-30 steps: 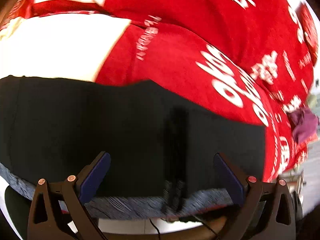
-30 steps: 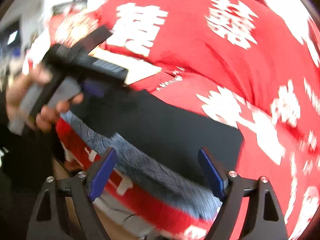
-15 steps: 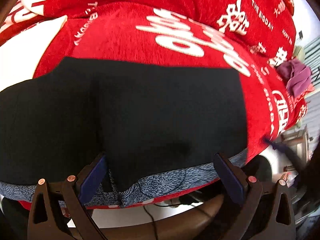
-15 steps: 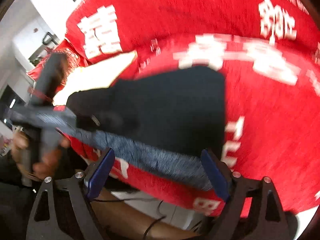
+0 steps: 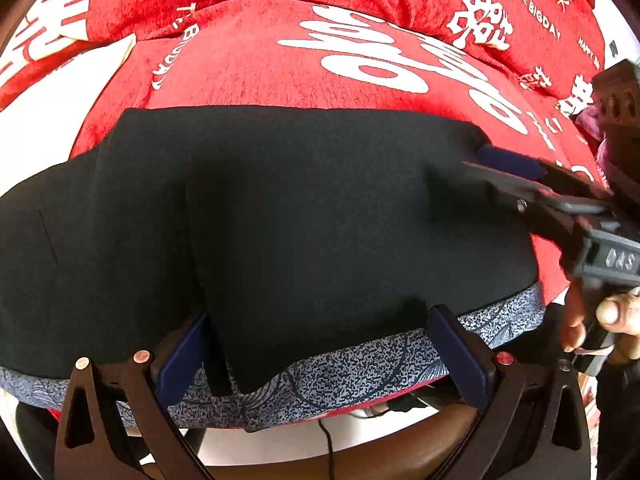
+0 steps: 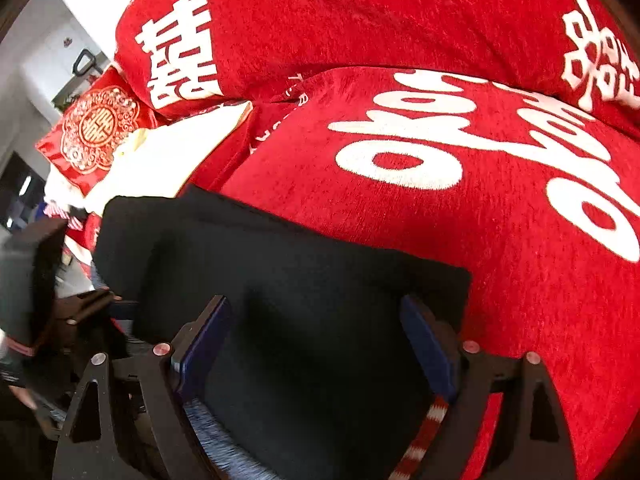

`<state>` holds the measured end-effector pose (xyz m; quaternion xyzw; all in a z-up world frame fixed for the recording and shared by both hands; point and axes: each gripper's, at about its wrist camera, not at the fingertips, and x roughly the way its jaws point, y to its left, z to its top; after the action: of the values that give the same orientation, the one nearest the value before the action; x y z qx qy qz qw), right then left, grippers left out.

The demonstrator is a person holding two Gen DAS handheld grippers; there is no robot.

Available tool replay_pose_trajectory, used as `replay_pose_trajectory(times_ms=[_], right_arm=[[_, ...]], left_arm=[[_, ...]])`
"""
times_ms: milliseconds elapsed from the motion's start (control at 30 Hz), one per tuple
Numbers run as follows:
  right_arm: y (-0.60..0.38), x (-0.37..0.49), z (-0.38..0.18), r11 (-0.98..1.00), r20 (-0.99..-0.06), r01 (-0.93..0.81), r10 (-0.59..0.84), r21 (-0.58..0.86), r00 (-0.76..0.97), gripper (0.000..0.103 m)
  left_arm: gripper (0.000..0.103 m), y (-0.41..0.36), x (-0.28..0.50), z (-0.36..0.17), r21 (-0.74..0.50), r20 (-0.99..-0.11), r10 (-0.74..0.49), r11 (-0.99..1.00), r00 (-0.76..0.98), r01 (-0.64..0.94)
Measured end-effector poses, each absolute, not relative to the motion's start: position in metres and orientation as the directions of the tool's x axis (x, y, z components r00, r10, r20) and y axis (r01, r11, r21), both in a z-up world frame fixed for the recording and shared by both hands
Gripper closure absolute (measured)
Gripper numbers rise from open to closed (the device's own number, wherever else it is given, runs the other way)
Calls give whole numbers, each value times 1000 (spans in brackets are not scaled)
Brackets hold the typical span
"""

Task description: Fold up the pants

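The black pants (image 5: 304, 216) lie folded flat on a red sofa cover, with a grey patterned band (image 5: 360, 364) along the near edge. My left gripper (image 5: 320, 344) is open, its blue pads astride the near edge of the pants. My right gripper (image 6: 316, 344) is open, low over the right end of the pants (image 6: 304, 280). In the left wrist view the right gripper (image 5: 520, 176) reaches in from the right, over the pants' far right corner. The left gripper shows dimly at the left edge of the right wrist view (image 6: 80, 312).
The red cover (image 6: 440, 160) with white lettering spreads behind and right of the pants. A white cushion (image 6: 168, 160) and a red patterned cushion (image 6: 96, 128) lie at the left. A purple cloth (image 5: 592, 120) sits at the far right. A brown wooden edge (image 5: 320, 464) runs below.
The right gripper has moved in low over the right end of the pants and now shows in the left wrist view. The left gripper has come a little closer to the near edge.
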<state>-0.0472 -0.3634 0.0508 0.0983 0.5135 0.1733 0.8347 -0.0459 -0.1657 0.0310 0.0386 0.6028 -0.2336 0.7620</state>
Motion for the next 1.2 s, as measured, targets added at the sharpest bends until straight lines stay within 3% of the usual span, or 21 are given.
replay_pose_trajectory(times_ms=[167, 300, 467, 633, 767, 933, 1033, 1067, 1133, 1200], right_arm=[[-355, -86, 92, 956, -825, -170, 291, 238, 484, 14], [-333, -137, 99, 985, -837, -166, 57, -41, 544, 14], [-308, -138, 49, 965, -892, -185, -85, -185, 445, 14], [-309, -131, 80, 971, -871, -170, -63, -165, 487, 14], [-285, -116, 108, 961, -842, -260, 60, -97, 536, 11], [-219, -80, 72, 899, -867, -426, 128, -105, 482, 11], [-186, -56, 38, 864, -896, -495, 141, -97, 421, 7], [-180, -48, 36, 871, -891, -489, 181, -52, 417, 2], [-169, -35, 30, 882, -912, -465, 129, -74, 390, 1], [-155, -33, 46, 867, -892, -498, 199, -32, 405, 1]], left_arm=[[0, -147, -49, 51, -338, -900, -408, 877, 157, 340], [0, -144, -50, 48, -422, -865, -486, 840, 126, 340], [0, -165, -54, 36, -311, -906, -396, 862, 148, 400], [0, -114, -49, 62, -338, -869, -427, 881, 250, 331], [0, -32, -24, 48, -372, -873, -387, 922, 298, 108], [0, 49, -14, 23, -342, -902, -295, 934, 315, -102], [0, 63, -17, 18, -318, -908, -271, 942, 321, -106], [0, 62, -20, 18, -305, -910, -258, 946, 324, -105], [0, 66, -29, 25, -312, -900, -251, 942, 357, -123], [0, 73, -28, 26, -332, -888, -261, 934, 379, -134]])
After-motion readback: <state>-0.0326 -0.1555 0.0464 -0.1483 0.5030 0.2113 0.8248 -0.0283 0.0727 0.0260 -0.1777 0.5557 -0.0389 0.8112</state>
